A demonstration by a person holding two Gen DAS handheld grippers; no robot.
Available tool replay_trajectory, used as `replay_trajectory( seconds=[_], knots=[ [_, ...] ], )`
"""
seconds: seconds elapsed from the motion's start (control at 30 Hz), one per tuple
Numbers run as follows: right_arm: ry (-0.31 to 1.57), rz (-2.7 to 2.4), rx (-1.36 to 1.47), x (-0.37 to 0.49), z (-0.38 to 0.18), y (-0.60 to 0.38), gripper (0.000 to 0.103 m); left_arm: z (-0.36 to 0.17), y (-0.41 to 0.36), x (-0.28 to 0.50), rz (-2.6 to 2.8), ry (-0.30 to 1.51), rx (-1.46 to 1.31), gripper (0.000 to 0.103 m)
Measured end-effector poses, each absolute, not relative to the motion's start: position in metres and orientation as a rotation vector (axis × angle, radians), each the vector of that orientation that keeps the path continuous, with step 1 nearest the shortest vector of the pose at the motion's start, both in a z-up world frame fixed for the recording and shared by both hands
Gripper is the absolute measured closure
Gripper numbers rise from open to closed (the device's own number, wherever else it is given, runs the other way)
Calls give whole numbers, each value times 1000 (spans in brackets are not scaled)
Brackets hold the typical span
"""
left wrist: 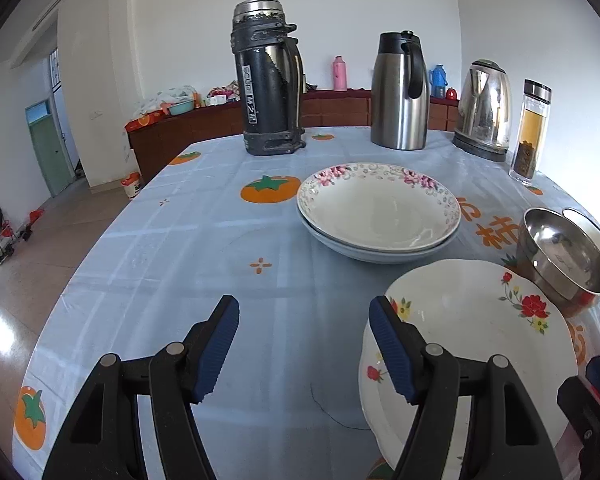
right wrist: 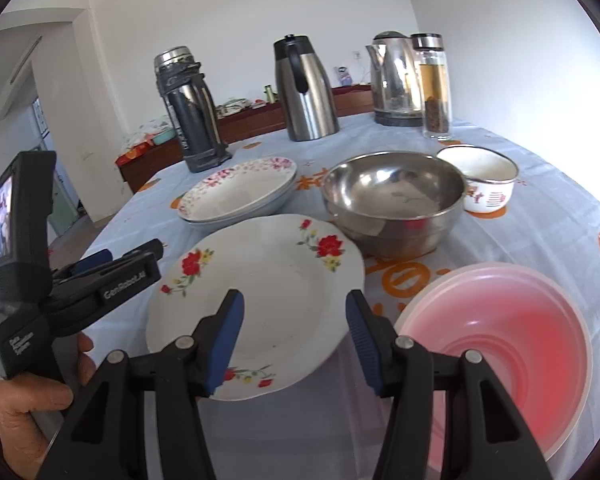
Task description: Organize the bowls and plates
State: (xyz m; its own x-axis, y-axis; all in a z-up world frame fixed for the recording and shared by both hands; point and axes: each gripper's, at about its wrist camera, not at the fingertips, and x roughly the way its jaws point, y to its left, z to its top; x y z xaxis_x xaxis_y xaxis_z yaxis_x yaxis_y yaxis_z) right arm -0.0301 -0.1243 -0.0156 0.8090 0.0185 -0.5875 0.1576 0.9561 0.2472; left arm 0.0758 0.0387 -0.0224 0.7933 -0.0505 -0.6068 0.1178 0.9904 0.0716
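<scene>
Both claws hang released above the blue-clothed desk. The right claw hovers over a white red-flowered plate; 2 stacked floral-rimmed plates lie at 11 o'clock, a steel bowl at 1 o'clock. The left claw hovers at the plate's 9 o'clock.

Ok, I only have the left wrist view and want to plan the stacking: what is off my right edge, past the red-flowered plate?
Observer: An empty translucent pink bowl, right of the red-flowered plate.
Operator: And that white rim behind the steel bowl?
Observer: A small white enamel cup with red print, just beyond the steel bowl.
Operator: Is the right gripper holding the plate?
Observer: No. The right gripper is open over the plate's near part, gripping nothing.
</scene>
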Motion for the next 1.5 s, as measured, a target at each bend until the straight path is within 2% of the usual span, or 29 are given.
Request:
replay_trajectory(
  seconds=[0.73, 1.07, 1.17, 1.27, 1.33, 1.43, 1.5],
  knots=[
    [695, -290, 222, -17, -19, -146, 46, -42, 23, 81, -252, 772, 59, 33],
    [829, -222, 246, 10, -34, -153, 46, -45, 18, 82, -281, 791, 65, 33],
    [838, -208, 235, 12, -36, -151, 51, -45, 17, 82, -286, 794, 66, 33],
    [838, -168, 233, 13, -38, -149, 65, -46, 18, 83, -286, 799, 60, 33],
    [836, -158, 227, 13, -38, -148, 67, -46, 19, 83, -288, 801, 57, 33],
    [828, -135, 218, 12, -36, -144, 78, -47, 18, 83, -299, 806, 56, 33],
    [826, -137, 205, 11, -35, -141, 78, -46, 17, 83, -319, 804, 47, 33]
  ],
)
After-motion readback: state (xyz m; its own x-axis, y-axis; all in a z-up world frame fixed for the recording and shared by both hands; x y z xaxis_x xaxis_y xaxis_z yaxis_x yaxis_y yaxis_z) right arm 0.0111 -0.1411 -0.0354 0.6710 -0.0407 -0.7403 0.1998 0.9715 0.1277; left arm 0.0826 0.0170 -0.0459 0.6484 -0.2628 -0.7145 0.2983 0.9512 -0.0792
